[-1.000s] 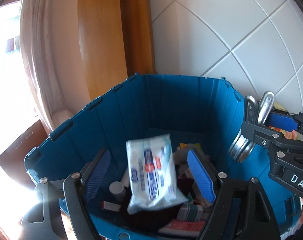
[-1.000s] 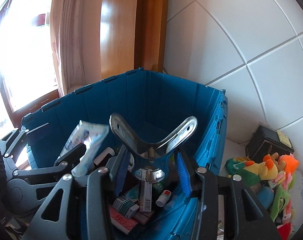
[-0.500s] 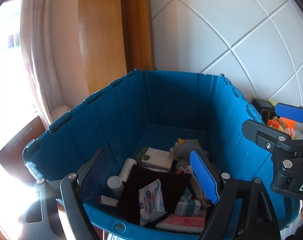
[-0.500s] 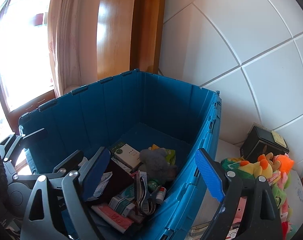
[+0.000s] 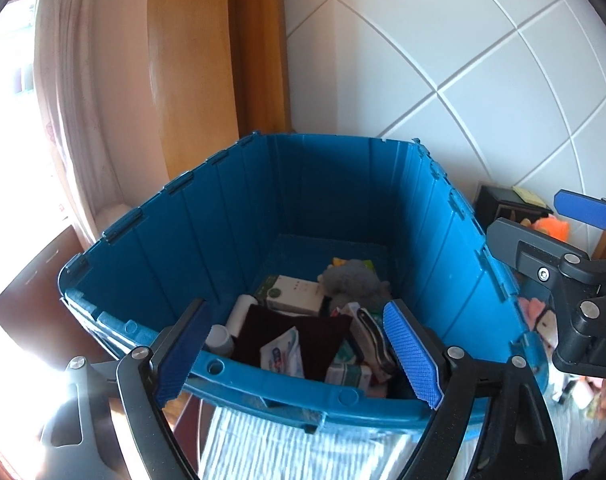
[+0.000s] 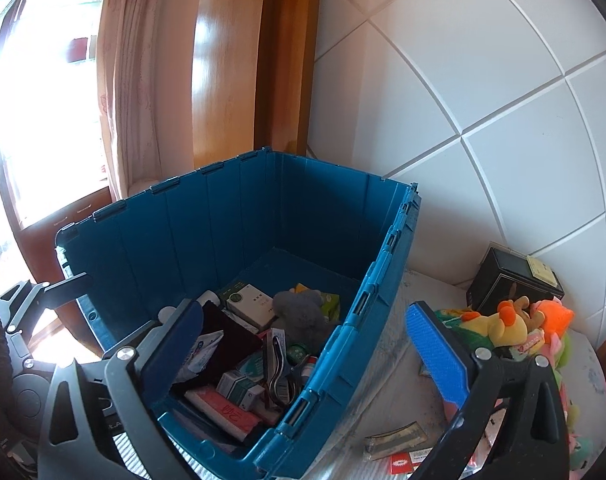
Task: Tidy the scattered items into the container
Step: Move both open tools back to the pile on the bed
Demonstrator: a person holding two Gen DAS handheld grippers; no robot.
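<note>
A blue plastic crate holds several items: a tissue pack, a metal clamp, a grey plush, small boxes and a dark cloth. My left gripper is open and empty over the crate's near rim. My right gripper is open and empty, straddling the crate's right wall. Plush toys and flat packets lie on the white surface right of the crate.
A black box stands by the white tiled wall. A wooden frame and curtain are behind the crate. A striped cloth lies under the crate's near edge.
The left gripper let go of the tissue pack and the right let go of the metal clamp; both now lie in the crate. Both grippers have pulled back, the right one toward the right.
</note>
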